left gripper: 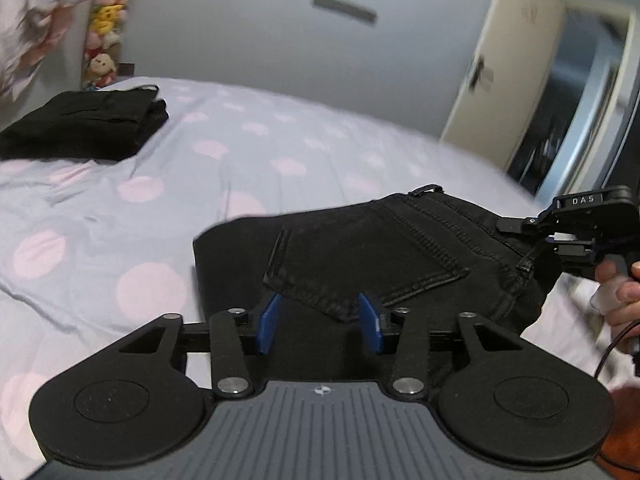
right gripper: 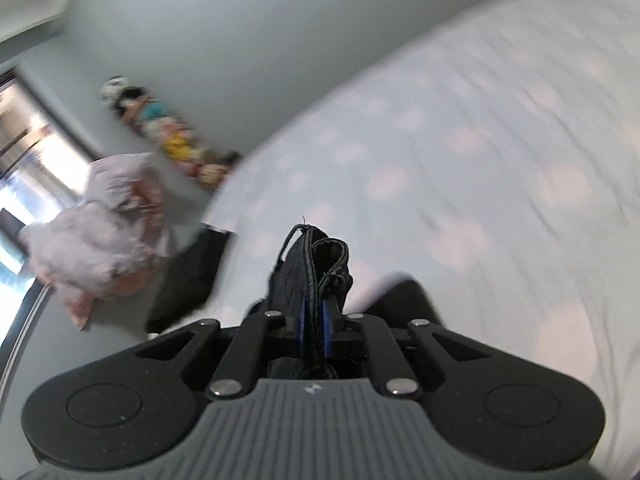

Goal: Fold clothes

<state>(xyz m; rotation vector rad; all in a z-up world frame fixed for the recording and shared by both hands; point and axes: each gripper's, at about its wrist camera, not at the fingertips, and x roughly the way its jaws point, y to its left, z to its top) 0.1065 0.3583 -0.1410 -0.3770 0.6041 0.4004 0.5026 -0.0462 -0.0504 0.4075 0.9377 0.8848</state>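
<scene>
Jeans, black and folded, lie on the bed near us, back pocket up, in the left wrist view. We see our left gripper just above their near edge, its blue pads apart, with the tip of the pocket between them; we cannot tell whether the pads touch the cloth. At the right edge of that view our right gripper meets the waistband end of the jeans, with a hand on its handle. In the right wrist view that right gripper is clamped together on a bunched fold of the jeans, which sticks up between its blue pads; a loop of thread stands at the top of the fold. A second black garment, also folded, sits at the far left of the bed, well apart from the jeans. The sheet is pale lilac with pink dots. Beyond the bed at the far left we see a column of plush toys against a grey wall, and a crumpled pale pink cloth in the upper left corner. To the far right stands a cream door beside a dark glass panel. The right wrist view is strongly blurred, so the bed there shows only as a smeared, dotted surface.
</scene>
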